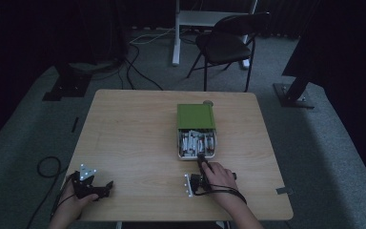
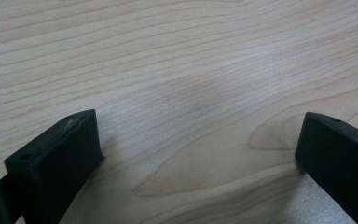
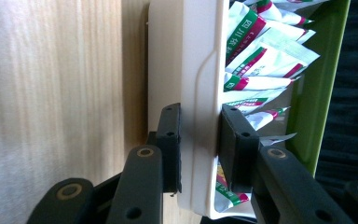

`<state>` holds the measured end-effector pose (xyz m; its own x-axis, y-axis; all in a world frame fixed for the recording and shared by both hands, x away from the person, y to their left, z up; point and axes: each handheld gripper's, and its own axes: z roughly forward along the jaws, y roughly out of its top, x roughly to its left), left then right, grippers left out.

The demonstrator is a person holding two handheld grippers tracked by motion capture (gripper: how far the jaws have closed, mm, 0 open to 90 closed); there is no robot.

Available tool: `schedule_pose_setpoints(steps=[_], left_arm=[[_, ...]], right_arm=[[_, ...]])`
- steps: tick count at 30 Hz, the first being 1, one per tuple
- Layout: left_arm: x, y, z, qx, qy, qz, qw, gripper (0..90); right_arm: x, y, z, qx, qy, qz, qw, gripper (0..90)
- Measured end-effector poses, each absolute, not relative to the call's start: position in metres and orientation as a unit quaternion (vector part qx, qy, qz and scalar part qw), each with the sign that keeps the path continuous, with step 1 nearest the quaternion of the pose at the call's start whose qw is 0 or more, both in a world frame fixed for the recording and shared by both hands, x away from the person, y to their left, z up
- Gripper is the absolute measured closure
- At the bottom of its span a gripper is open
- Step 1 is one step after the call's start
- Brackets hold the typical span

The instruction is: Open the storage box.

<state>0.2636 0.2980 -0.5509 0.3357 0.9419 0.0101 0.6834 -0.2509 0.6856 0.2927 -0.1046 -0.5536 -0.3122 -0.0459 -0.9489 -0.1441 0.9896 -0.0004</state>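
Two fingers (image 3: 235,140) of our right gripper (image 3: 199,144) pinch the tray's (image 3: 191,70) near wall; its length runs toward the tabletop's (image 1: 133,133) far edge.

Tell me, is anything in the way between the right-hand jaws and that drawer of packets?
Nothing visible. The right gripper is already clamped on the white front wall of the drawer, one jaw outside, the other inside among the packets.

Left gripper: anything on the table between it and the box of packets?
No. In the high view, only bare wooden table lies between the left gripper and the box, whose front wall the right gripper clamps.
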Motion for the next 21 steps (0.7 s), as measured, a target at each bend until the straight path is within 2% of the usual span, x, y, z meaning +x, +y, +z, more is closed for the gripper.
schedule_pose_setpoints(steps=[21], left_arm=[[0.264, 0.298, -0.551, 0.761, 0.534, 0.217, 0.298, 0.7]], right_arm=[[0.265, -0.109, -0.558, -0.066, 0.812, 0.055, 0.578, 71.6]])
